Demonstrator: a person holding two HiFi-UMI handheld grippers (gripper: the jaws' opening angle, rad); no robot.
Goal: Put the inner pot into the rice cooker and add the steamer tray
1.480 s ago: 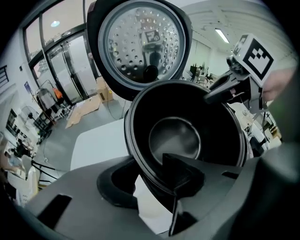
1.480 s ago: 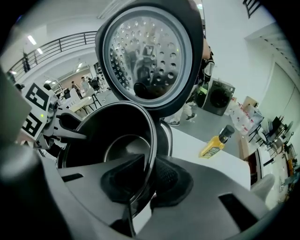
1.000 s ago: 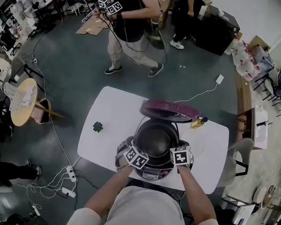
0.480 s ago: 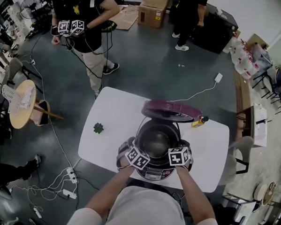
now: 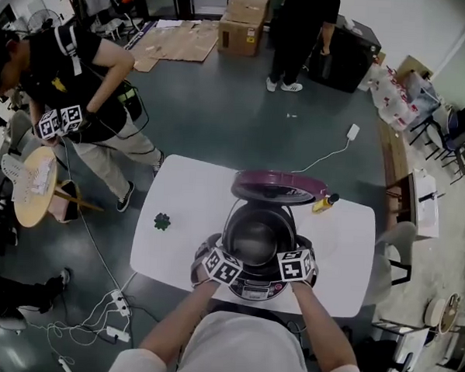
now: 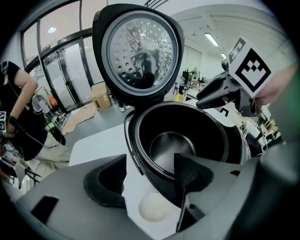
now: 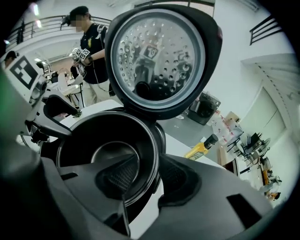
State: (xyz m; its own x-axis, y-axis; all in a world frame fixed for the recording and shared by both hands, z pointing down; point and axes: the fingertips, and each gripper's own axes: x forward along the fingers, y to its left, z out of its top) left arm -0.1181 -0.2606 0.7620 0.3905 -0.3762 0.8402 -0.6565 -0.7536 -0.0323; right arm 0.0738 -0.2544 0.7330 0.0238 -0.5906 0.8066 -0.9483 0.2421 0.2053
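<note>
Grey workshop floor surrounds a white tabletop; the rice cooker stands at its near edge with the lid raised; the inner pot already sits inside the cooker body. Left gripper is released; its jaws have just been opening and stand wide across the pot's left rim, neither pad pressing. Right gripper straddles the right rim; its jaws have also just been opening, one pad inside the pot, one outside the cooker wall, nothing grasped. A yellow bottle lies near the lid; a small green object rests well left of the cooker.
</note>
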